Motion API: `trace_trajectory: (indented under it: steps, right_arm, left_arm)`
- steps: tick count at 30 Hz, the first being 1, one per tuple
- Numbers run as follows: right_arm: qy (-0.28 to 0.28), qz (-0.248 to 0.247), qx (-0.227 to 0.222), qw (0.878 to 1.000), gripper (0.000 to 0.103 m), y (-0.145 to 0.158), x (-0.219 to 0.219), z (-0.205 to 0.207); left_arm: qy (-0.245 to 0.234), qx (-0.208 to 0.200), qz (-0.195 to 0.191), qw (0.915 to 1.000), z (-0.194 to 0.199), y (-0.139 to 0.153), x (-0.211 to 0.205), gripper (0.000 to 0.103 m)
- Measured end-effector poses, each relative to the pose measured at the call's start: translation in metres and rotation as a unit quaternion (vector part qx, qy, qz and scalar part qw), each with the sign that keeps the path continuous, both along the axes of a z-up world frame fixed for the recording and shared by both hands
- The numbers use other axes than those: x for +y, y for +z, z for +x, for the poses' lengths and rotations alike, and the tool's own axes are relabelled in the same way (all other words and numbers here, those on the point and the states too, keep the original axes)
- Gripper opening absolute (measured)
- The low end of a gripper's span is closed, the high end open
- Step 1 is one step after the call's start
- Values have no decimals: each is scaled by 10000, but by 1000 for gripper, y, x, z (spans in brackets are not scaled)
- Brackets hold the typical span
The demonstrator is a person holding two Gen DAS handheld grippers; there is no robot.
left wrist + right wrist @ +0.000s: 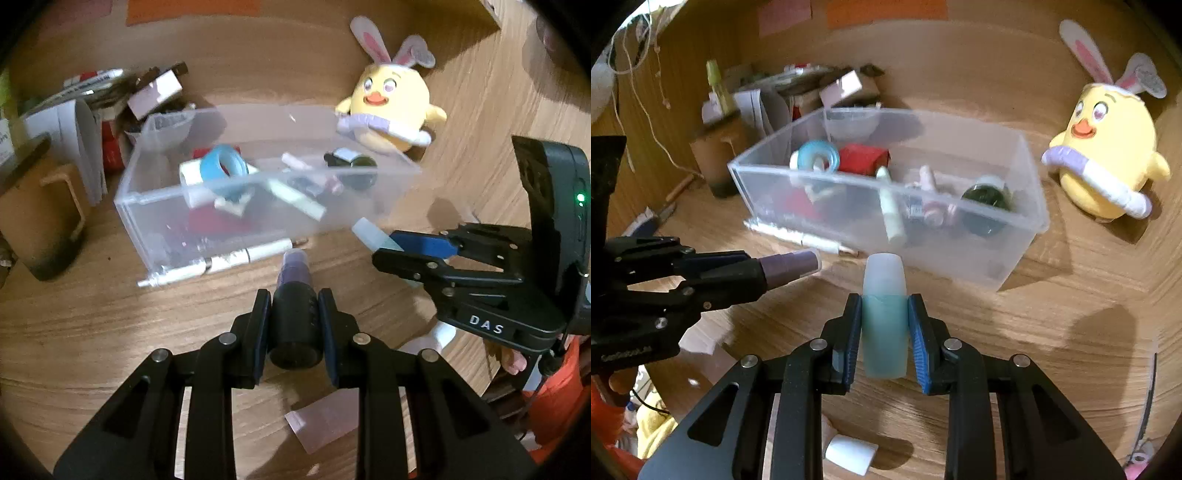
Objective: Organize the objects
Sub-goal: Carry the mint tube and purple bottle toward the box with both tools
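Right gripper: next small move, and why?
Probably carry it forward and up over the clear bin's near wall. The right gripper is shut on the teal bottle, short of the bin. The left gripper holds the black-and-purple bottle alongside.

Wood-grain tabletop; orange paper on wooden back wall; warm light.

We are seeing a wooden bench carrying a clear bin. A plush chick is sitting beside it, a pen lying against its front.
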State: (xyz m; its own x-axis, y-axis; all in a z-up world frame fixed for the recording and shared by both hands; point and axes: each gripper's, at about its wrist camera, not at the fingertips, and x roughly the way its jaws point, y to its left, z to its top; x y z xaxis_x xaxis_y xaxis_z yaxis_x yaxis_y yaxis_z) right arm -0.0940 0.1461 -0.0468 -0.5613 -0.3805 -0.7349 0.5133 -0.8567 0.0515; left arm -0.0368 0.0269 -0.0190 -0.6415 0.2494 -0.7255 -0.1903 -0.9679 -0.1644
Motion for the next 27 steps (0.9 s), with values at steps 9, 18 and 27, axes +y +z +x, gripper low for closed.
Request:
trace_trajectory:
  steps: [9, 18, 27]
  right_arm:
    - [-73, -255, 376, 9989, 23, 32, 5, 3]
    - [-139, -484, 671, 9965, 23, 56, 5, -4]
    - [-203, -566, 939, 9938, 23, 75, 1, -20]
  left_arm:
    - [158, 518, 208, 9983, 1, 35, -7, 25]
    - [356, 956, 258, 9944, -3, 65, -19, 25]
    - [652, 1231, 259, 9899, -16, 83, -36, 25]
